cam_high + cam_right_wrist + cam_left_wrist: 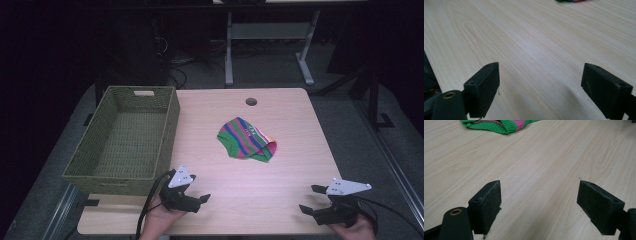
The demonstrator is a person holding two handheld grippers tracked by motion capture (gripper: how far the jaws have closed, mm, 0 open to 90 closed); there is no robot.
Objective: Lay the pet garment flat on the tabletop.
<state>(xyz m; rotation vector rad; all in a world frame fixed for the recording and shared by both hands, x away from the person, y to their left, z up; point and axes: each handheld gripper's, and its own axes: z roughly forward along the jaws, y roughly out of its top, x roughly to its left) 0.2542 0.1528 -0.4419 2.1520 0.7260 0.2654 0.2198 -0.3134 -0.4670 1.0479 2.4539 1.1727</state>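
Observation:
A striped knitted cloth [247, 139] in green, pink and blue lies crumpled near the middle of the wooden table [290, 165]. Its green hem [499, 126] shows at the top of the left gripper view, and a sliver of it [570, 1] at the top edge of the right gripper view. My left gripper [199, 188] rests low at the table's front left, open, with bare wood between its jaws [539, 202]. My right gripper [310, 199] sits at the front right, also open over bare wood [540, 87]. Both are well short of the cloth.
An olive woven basket [125, 142] with nothing in it stands along the table's left side, just beyond my left gripper. A round cable hole [251, 102] sits near the far edge. Behind the table are a dark floor, cables and the white legs of another desk [229, 50].

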